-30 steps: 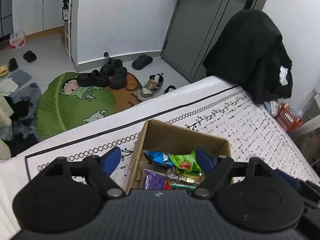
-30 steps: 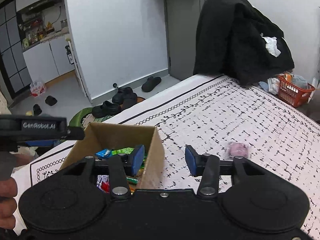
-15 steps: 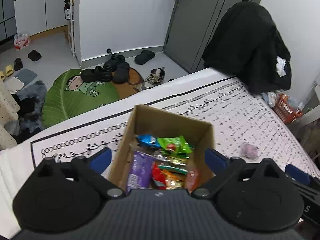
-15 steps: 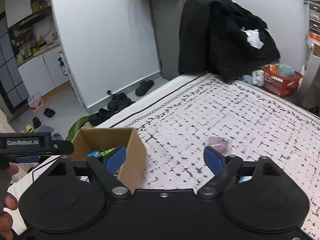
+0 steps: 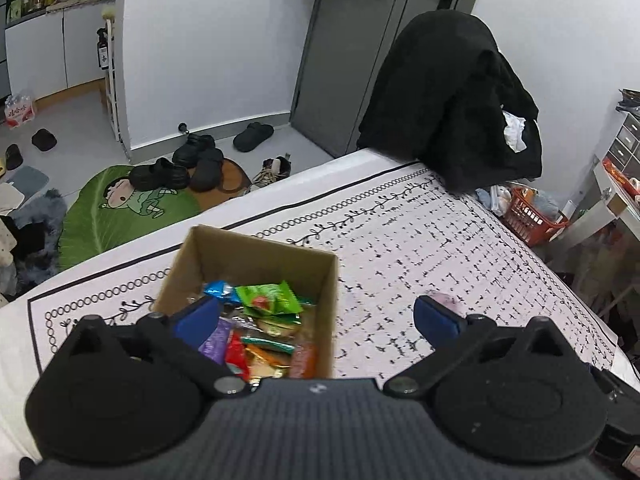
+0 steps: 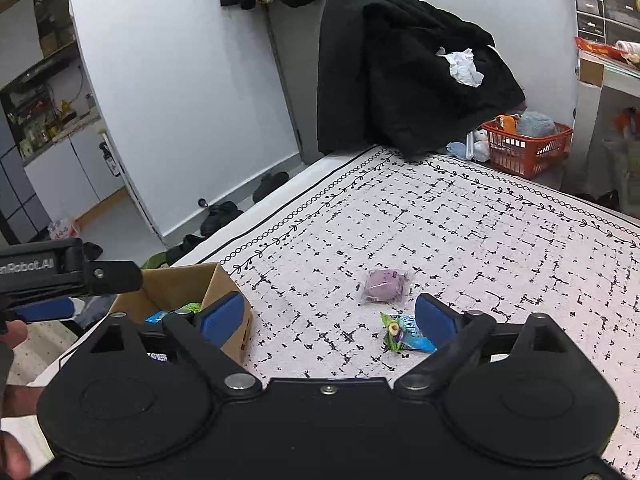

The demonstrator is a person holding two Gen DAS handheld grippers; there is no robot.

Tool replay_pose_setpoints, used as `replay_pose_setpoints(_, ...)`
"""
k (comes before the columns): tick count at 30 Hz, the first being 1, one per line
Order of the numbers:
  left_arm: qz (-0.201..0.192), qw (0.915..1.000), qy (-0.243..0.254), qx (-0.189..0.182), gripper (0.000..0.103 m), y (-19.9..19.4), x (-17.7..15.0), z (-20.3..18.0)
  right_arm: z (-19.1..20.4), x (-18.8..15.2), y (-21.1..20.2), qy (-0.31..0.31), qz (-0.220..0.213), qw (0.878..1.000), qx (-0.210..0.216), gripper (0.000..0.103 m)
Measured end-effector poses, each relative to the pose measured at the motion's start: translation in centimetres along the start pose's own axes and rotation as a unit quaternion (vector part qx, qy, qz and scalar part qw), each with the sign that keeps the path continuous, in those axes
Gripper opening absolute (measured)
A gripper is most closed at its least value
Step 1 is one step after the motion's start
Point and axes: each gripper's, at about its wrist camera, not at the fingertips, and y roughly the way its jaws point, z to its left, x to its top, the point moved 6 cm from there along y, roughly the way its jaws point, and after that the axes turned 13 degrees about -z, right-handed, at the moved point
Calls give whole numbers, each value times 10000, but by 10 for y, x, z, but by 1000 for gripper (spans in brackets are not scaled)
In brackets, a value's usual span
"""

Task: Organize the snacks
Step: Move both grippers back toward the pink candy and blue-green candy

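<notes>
While the cardboard box (image 5: 256, 258) sits near the bed's corner on the patterned sheet (image 6: 460, 232), packed with bright snack packets (image 5: 266, 298), 2 snacks lie loose beside it: a purple-filled packet (image 6: 383, 285) and a blue-green wrapper (image 6: 402, 330). The right gripper (image 6: 328, 318) hangs over them, fingers spread wide, empty. The left gripper (image 5: 316, 318) gapes equally wide above the box's right wall.
</notes>
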Motion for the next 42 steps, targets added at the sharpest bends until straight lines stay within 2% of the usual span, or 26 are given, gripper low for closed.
replay_pose_setpoints(6, -60, 10000, 18, -13, 103, 4, -7, -18, -21, -3, -2, 153, -55, 9999, -36, 92)
replay_pose_setpoints(18, 205, 9989, 386, -141, 103, 27, -18, -67, -75, -17, 10, 577, 166, 9979, -246, 91)
replay_pose_setpoints(27, 181, 9985, 419, -296, 102, 52, -21, -91, -88, -33, 32, 770, 491, 9956, -226, 74)
replay_pose_setpoints(31, 264, 9983, 340, -404, 100, 68, -27, -97, -91, -36, 42, 879, 563, 9943, -224, 73)
replay_pose_setpoints(34, 347, 9978, 311, -466, 95, 79, -32, -101, -92, -40, 52, 909, 666, 9934, -220, 72)
replay_pose_setpoints(38, 439, 9974, 220, -530, 89, 97, -37, -105, -96, -47, 65, 1033, 810, 9910, -273, 64)
replay_pose_setpoints(42, 564, 9963, 190, -613, 80, 116, -41, -111, -96, -55, 78, 1068, 951, 9892, -319, 63)
